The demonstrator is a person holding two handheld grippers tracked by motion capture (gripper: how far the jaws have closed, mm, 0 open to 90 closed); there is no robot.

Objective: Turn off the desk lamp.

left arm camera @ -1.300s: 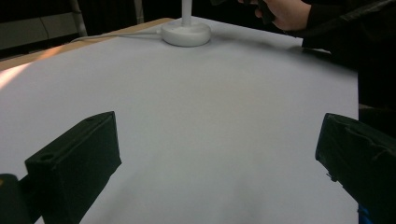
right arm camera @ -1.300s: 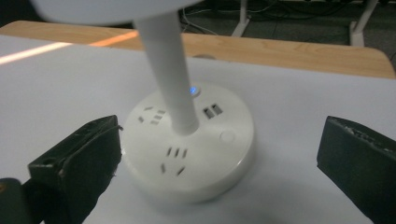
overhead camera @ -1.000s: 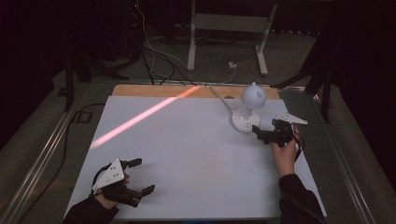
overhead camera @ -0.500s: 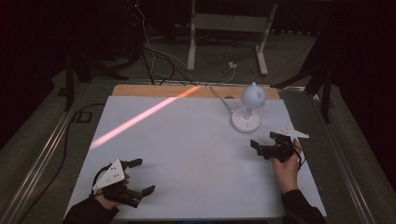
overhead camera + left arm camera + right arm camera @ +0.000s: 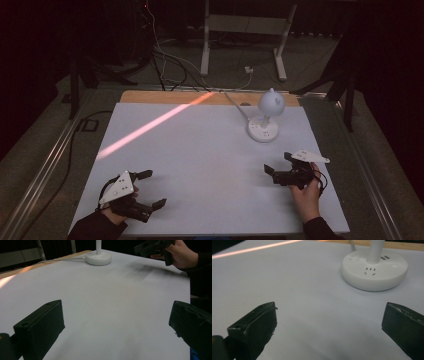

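White table (image 5: 200, 165) | lamp (image 5: 264, 120) | left gripper (image 5: 151, 189) spread | right gripper (image 5: 278, 163) spread

dim room, dark walls beyond. white table top (image 5: 200, 165) with a bare wooden strip (image 5: 150, 96) along its far edge. a pink-orange streak of light (image 5: 150, 127) crosses the far-left part of the top, well ahead of the left jaws. grey floor (image 5: 45, 145) around the table; metal rail (image 5: 40, 175) along the left side. black cables (image 5: 160, 60) and a white frame's legs (image 5: 205, 45) stand on the floor behind.
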